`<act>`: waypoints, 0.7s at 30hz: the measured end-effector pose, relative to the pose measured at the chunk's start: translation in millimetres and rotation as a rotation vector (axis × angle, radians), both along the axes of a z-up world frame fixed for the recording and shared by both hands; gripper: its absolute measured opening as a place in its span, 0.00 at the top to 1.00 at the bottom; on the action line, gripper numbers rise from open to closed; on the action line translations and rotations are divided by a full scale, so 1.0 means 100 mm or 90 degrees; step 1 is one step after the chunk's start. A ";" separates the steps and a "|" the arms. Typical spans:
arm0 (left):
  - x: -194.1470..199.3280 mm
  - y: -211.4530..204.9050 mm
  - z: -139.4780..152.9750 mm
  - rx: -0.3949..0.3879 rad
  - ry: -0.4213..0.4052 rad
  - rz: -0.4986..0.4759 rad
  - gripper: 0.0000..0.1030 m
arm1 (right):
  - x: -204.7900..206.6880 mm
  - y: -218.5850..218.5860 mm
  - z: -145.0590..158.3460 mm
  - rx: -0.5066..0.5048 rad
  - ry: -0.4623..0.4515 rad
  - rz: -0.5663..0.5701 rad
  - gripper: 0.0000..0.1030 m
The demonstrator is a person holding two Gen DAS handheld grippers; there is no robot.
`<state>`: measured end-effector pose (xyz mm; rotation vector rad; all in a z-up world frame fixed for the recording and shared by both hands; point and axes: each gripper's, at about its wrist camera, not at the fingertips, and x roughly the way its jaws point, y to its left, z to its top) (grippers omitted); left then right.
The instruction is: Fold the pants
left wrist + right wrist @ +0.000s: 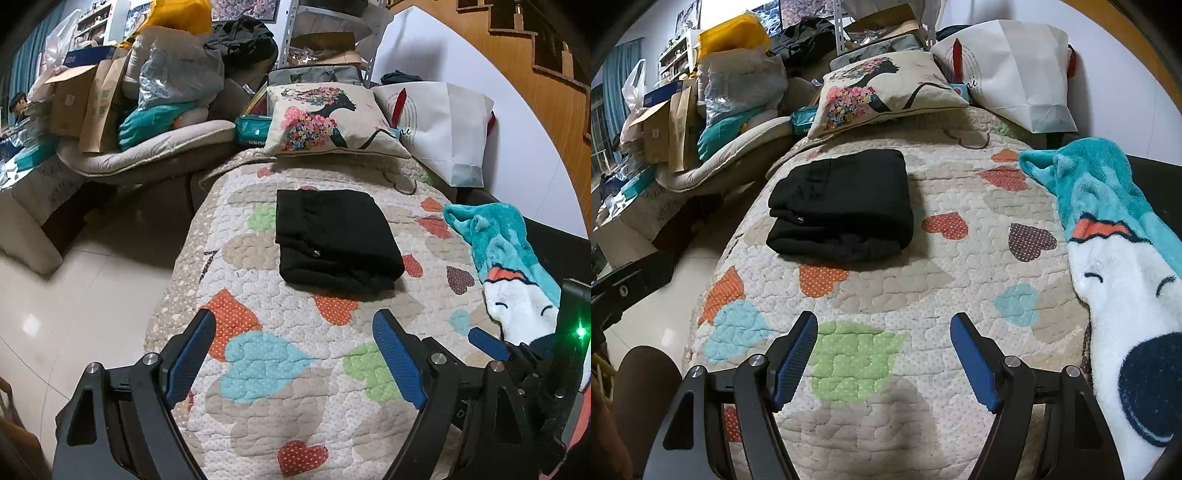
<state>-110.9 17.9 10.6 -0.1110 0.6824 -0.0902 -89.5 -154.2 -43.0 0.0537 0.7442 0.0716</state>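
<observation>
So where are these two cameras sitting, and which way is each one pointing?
Left wrist: rides the left gripper, looking forward over the quilt at the folded black pants; its open blue fingers show, and the right gripper's tip.
Right wrist: rides the right gripper, same direction; open fingers show.
Shared: pants, quilt, pillow, teal blanket.

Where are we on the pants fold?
Looks done: black pants lie as a compact folded stack on the heart quilt. In hand: nothing; left gripper and right gripper are open, short of the stack. Left: nothing obvious.
</observation>
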 end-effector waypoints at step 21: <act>-0.21 0.09 0.35 0.075 -0.118 0.100 0.00 | -0.02 0.01 0.02 -0.004 -0.009 0.003 0.23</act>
